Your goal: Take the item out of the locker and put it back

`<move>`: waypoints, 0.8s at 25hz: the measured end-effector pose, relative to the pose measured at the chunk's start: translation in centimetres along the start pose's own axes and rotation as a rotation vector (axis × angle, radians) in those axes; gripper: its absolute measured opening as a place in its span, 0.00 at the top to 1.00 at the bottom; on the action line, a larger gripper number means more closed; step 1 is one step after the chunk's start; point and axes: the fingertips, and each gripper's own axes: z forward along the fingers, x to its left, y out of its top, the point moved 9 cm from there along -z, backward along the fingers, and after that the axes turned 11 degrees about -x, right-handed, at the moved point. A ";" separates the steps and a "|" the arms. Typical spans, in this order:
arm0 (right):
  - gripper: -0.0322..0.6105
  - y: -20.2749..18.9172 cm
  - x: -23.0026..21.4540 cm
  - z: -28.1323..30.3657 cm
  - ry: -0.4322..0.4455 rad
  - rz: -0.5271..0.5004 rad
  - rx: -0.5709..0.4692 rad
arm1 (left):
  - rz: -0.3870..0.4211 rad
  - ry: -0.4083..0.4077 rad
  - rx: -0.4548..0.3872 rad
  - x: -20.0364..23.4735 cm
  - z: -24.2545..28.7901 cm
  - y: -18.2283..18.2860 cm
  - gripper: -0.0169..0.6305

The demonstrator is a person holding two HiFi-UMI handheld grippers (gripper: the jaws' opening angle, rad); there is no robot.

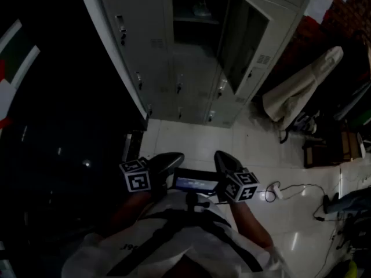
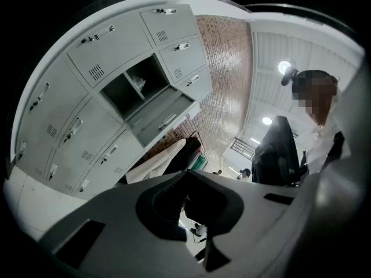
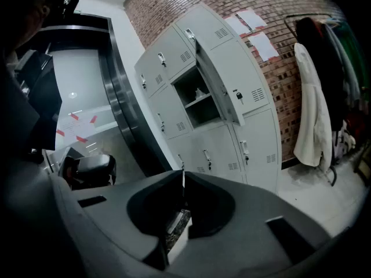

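A grey bank of lockers point(image 1: 174, 80) stands ahead, with one upper compartment point(image 1: 194, 16) open and its door point(image 1: 243, 42) swung out to the right. A small pale item point(image 1: 202, 7) lies on the shelf inside, also visible as the item point(image 3: 199, 92) in the right gripper view and the item point(image 2: 138, 83) in the left gripper view. My left gripper point(image 1: 168, 161) and right gripper point(image 1: 223, 158) sit close to my chest, well short of the lockers. The left gripper point(image 2: 186, 174) has its jaws together and empty. The right gripper point(image 3: 183, 172) is shut, with nothing in it.
A white coat point(image 1: 301, 86) hangs on a rack right of the lockers. A cable and power strip point(image 1: 275, 191) lie on the tiled floor at right. A lit screen point(image 1: 196, 184) is mounted at my chest. A dark steel frame point(image 3: 124, 114) borders the lockers' left side.
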 end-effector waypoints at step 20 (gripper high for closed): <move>0.94 1.0 -0.3 6.9 -0.013 -0.004 -0.001 | 0.039 -0.008 -0.043 5.2 1.3 5.6 0.97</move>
